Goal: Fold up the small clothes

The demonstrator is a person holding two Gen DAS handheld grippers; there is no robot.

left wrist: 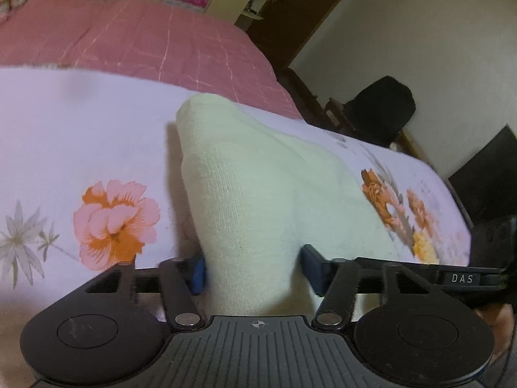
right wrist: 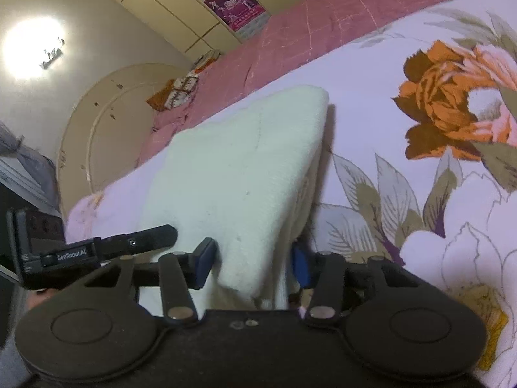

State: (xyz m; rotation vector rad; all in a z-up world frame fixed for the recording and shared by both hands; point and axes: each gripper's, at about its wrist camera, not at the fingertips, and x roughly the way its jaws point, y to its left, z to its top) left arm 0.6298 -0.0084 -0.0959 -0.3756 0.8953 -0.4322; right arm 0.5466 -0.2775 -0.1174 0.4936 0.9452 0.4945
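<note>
I am clenching my left claw [left wrist: 252,266] and my right claw [right wrist: 253,263] on the near edge of the cream cloth [left wrist: 258,174], lifting it off the floral bed sheet [left wrist: 80,123], apparently so it can fold over.

The near end of the cream cloth [left wrist: 252,200] drops behind the left claw [left wrist: 252,270] housing at the bottom of the left wrist view, so its edge there is hidden. In the right wrist view the same happens behind the right claw [right wrist: 253,263], whose right-hand pad is partly covered by cloth. The wall posters [right wrist: 234,5] at the top are too small to read. The flowered sheet [right wrist: 404,194] runs off the right edge.
</note>
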